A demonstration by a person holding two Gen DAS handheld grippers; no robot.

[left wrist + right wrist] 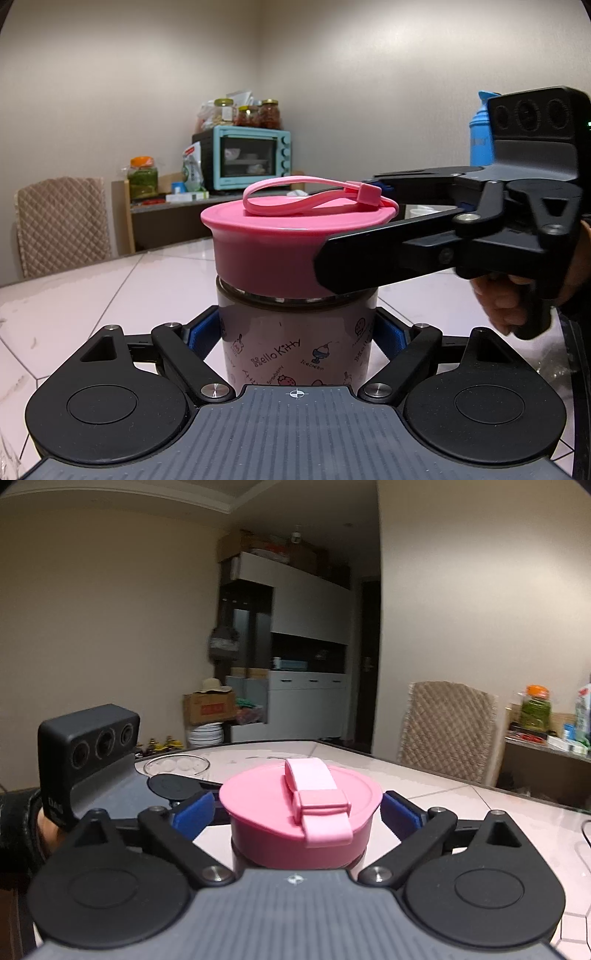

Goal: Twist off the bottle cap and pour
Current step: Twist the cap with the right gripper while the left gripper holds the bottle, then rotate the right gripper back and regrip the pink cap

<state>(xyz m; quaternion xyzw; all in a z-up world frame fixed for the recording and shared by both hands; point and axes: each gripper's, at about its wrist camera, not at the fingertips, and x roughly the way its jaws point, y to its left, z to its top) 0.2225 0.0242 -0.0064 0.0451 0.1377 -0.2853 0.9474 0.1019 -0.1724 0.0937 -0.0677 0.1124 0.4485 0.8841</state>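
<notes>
the hello kitty bottle stands upright on the white tiled table, its pink cap on top with a pink carry strap lying looped across it. the left gripper is clenched on the bottle's printed body, a blue pad pressed to each side just under the cap. the right gripper reaches in from the right at cap height, its fingers straddling the cap; in its own view the blue pads sit just beside the cap rim on either side with slim gaps showing, so it looks released rather than biting, though contact on the far side cannot be told. a clear glass bowl rests on the table beyond the left gripper's body. behind the table are a chair with a quilted cover, a teal toaster oven with jars on top, and a blue bottle partly hidden by the right gripper
</notes>
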